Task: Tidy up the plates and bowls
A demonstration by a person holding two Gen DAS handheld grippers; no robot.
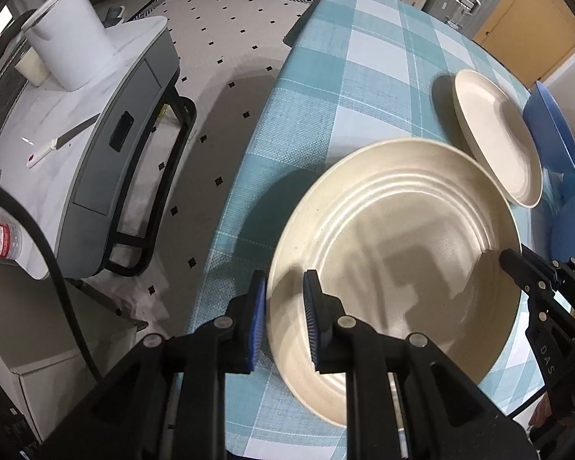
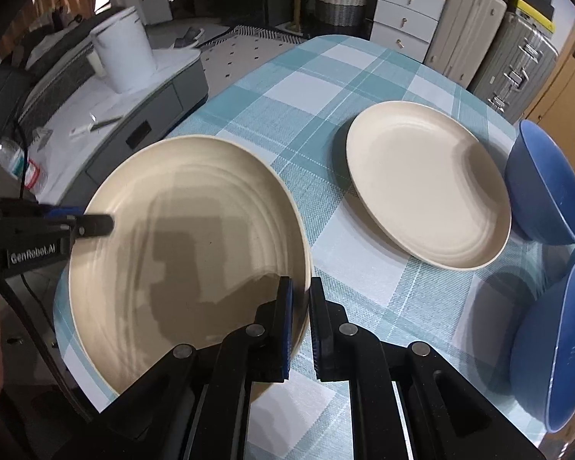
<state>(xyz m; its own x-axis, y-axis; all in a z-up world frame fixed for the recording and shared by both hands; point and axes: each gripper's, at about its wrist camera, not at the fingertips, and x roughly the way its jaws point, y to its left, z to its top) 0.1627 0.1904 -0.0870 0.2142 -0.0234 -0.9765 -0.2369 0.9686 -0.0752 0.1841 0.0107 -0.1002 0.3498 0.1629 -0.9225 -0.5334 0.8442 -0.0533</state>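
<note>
Table (image 2: 326, 88) under a teal checked cloth carries everything: two cream plates and two blue bowls. The big ridged plate (image 2: 188, 253) sits at the near left corner, close to the table edge; the smaller plain plate (image 2: 425, 184) lies apart from it toward the right, and the far bowl (image 2: 548, 191) stands just beside that plate, with the near bowl (image 2: 556, 345) closer to the camera.

Judging from this layout, the step in hand is a two-handed pick-up of the big plate, probably to stack it with the smaller one. The next move calls for a level lift by both hands together, so the plate does not twist out of either grip; whether it has left the cloth cannot be told.

The left gripper (image 1: 285, 318) is clamped on the plate's left rim, one pad outside and one inside. The right gripper (image 2: 301, 326) is pinched on the opposite rim, its jaws nearly together with the thin edge between them.
</note>
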